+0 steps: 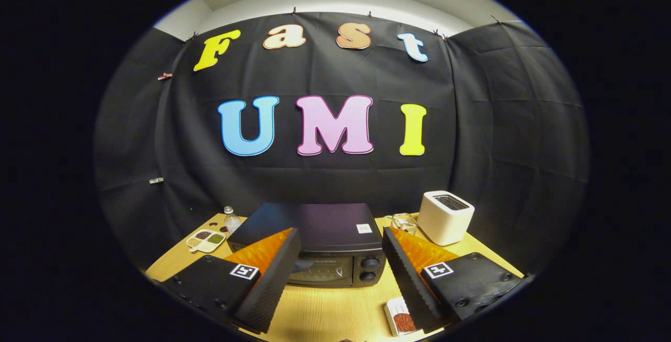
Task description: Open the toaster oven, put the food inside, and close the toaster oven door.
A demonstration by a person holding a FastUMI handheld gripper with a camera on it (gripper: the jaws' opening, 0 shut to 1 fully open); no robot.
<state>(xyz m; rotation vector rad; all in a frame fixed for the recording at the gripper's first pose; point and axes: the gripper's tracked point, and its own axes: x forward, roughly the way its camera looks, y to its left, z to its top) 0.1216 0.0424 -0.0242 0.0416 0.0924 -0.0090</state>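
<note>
Spreading wide, gripper (335,279) holds nothing | toaster oven (320,245) door shut, just beyond fingers | food tray (401,318) beside right finger

A black toaster oven (325,242), a white toaster (445,217), a pale wood-grain table (325,313) and a white tray (205,241) of brown and green portions are shown.

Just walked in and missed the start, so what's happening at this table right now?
A person's handheld gripper hangs open above the wooden table, holding nothing. The black toaster oven sits just ahead between the fingers, door shut. The food dish lies beside the right finger, untouched. A white toaster, a sectioned plate and a bottle stand further back.
</note>
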